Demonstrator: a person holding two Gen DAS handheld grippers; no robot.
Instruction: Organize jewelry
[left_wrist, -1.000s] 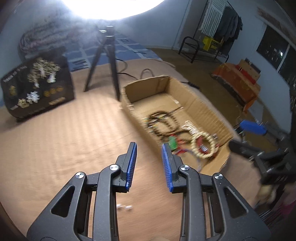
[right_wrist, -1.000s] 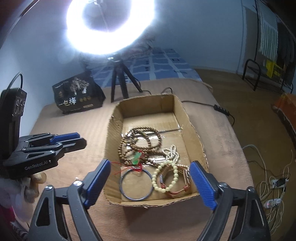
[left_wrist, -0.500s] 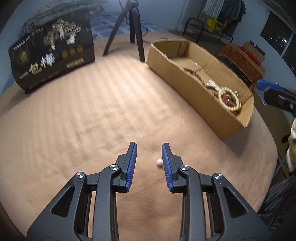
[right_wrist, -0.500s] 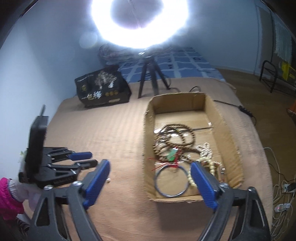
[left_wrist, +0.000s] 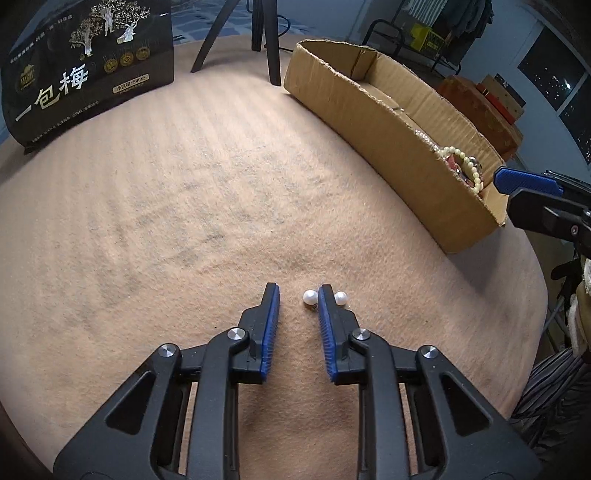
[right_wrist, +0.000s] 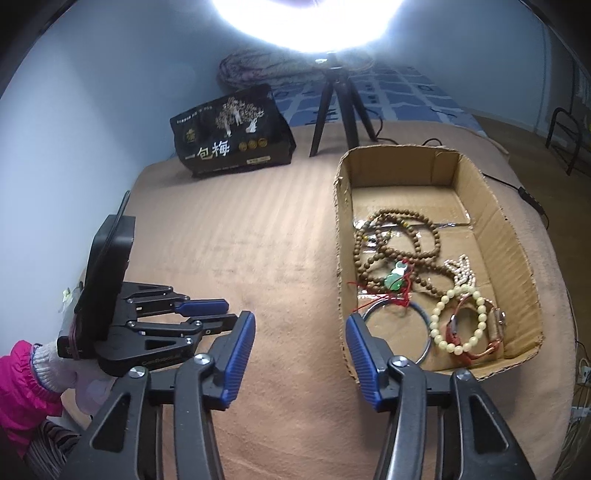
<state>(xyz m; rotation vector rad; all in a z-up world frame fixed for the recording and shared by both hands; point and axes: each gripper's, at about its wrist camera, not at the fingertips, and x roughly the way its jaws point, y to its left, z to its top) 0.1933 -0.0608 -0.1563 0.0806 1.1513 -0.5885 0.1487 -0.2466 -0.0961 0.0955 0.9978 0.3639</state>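
Note:
Two small white pearl earrings lie on the tan cloth. One pearl (left_wrist: 309, 296) sits between the tips of my left gripper (left_wrist: 298, 291), close to the right finger. The other pearl (left_wrist: 340, 298) lies just outside that finger. The left jaws are closing, and the left pad is still clear of the pearl. A cardboard box (right_wrist: 517, 236) holds a brown bead strand (right_wrist: 399, 236), a green pendant (right_wrist: 397, 280), a cream bead bracelet (right_wrist: 461, 321) and a metal bangle (right_wrist: 417, 332). My right gripper (right_wrist: 300, 321) hangs over the cloth by the box's near left corner, jaws closing on nothing.
A black printed bag (right_wrist: 236, 133) stands at the back of the cloth beside a tripod (right_wrist: 340, 107) under a bright ring light. A pink sleeve and white glove (right_wrist: 22, 387) hold the left gripper (right_wrist: 218, 312). Cables trail off the right edge.
My left gripper sank toward the cloth until the pearls reached its tips, and its jaws narrowed. My right gripper slid left, off the box, and its jaws came much closer together.

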